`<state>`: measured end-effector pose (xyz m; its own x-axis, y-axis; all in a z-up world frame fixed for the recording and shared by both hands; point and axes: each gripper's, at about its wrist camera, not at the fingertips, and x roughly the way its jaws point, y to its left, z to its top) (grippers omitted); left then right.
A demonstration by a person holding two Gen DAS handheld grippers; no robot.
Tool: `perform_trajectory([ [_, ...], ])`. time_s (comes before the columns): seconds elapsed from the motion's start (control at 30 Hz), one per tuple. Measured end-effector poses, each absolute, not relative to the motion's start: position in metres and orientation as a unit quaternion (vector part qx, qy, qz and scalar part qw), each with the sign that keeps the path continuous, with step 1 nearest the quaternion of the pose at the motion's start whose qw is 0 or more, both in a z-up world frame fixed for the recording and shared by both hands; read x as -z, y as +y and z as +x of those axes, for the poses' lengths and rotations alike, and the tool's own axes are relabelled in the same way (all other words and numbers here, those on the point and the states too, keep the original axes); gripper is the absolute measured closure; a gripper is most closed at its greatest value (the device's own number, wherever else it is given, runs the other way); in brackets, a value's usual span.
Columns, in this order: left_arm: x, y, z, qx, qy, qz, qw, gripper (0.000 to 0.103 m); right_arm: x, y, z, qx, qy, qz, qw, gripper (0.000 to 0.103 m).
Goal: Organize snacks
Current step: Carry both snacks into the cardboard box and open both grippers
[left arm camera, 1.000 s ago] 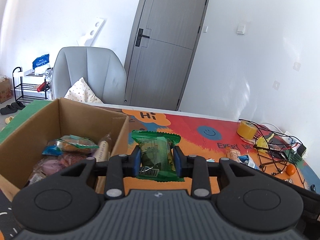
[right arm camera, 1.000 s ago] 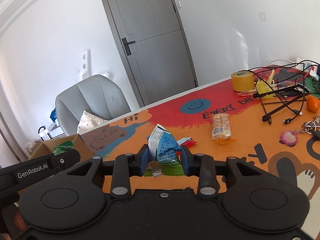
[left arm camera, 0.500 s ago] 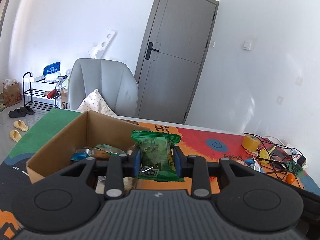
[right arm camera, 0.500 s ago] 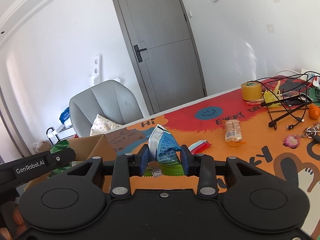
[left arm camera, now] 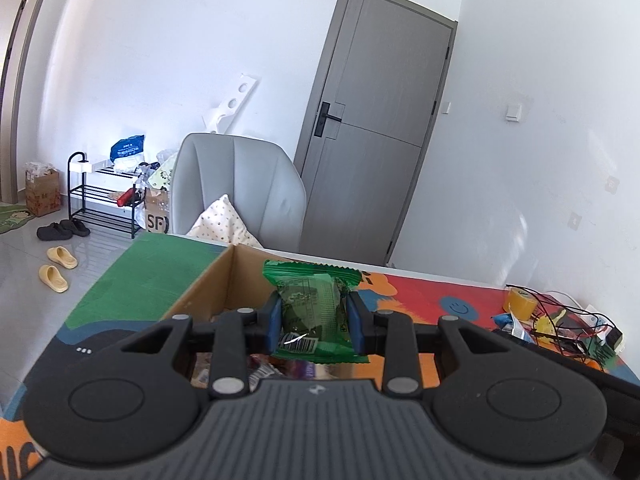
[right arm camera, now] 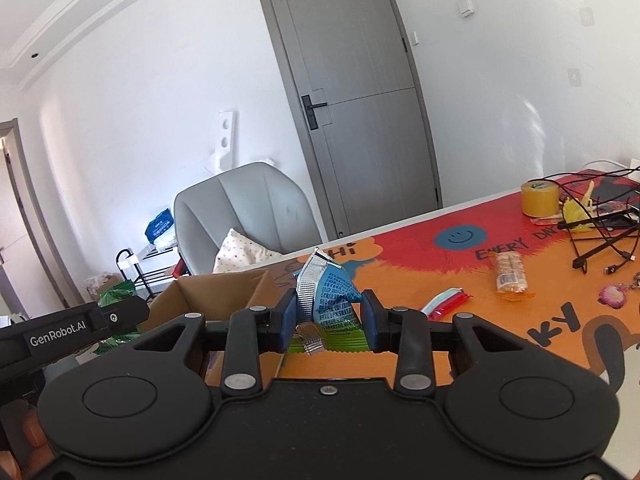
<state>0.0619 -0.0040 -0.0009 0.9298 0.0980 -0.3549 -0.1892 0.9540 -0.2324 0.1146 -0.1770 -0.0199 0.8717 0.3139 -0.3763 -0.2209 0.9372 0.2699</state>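
My left gripper (left arm camera: 315, 320) is shut on a green snack packet (left arm camera: 314, 308), held upright above the open cardboard box (left arm camera: 208, 284). Several wrapped snacks lie in the box under the gripper. My right gripper (right arm camera: 329, 320) is shut on a blue and silver snack packet (right arm camera: 332, 304), held over the table just right of the same cardboard box (right arm camera: 216, 296). The left gripper's arm (right arm camera: 72, 330) with its green packet shows at the left edge of the right wrist view. On the mat lie a clear packet of biscuits (right arm camera: 510, 274) and a red and white wrapped snack (right arm camera: 446, 302).
The table carries a colourful orange and red mat (right arm camera: 500, 320). At its far right are a yellow tape roll (right arm camera: 539, 199), black cables (right arm camera: 600, 236), a pink keyring (right arm camera: 612, 294) and a yellow toy. A grey chair (left arm camera: 236, 188) with a cushion stands behind the table, beside a shoe rack (left arm camera: 100, 196).
Both grippers have risen and drawn back and left with their packets. The left gripper now hangs over the box, which lay to its left before. The right one has neared the box.
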Motion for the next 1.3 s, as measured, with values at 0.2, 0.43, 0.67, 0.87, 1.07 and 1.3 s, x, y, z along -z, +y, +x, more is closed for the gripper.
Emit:
perform_trajectory([
  [0.2, 0.001, 0.018, 0.058, -0.088, 0.175, -0.137, 0.971, 0.071, 0.016, -0.158, 0.114, -0.157, 0.213, 0.099, 0.959, 0.069],
  [0.43, 0.005, 0.039, 0.058, -0.101, 0.185, -0.142, 0.967, 0.071, 0.016, -0.132, 0.115, -0.181, 0.219, 0.087, 0.955, 0.069],
  [0.67, 0.017, 0.052, 0.065, -0.096, 0.2, -0.155, 0.963, 0.071, 0.018, -0.111, 0.121, -0.195, 0.228, 0.075, 0.951, 0.069],
  [0.87, 0.028, 0.06, 0.073, -0.094, 0.219, -0.165, 0.957, 0.068, 0.021, -0.099, 0.125, -0.195, 0.236, 0.066, 0.949, 0.069],
  [1.07, 0.024, 0.07, 0.066, -0.1, 0.209, -0.175, 0.957, 0.064, 0.025, -0.085, 0.13, -0.203, 0.247, 0.062, 0.945, 0.068],
  [1.3, 0.02, 0.089, 0.058, -0.127, 0.199, -0.186, 0.954, 0.049, 0.023, -0.063, 0.128, -0.23, 0.252, 0.056, 0.939, 0.068],
])
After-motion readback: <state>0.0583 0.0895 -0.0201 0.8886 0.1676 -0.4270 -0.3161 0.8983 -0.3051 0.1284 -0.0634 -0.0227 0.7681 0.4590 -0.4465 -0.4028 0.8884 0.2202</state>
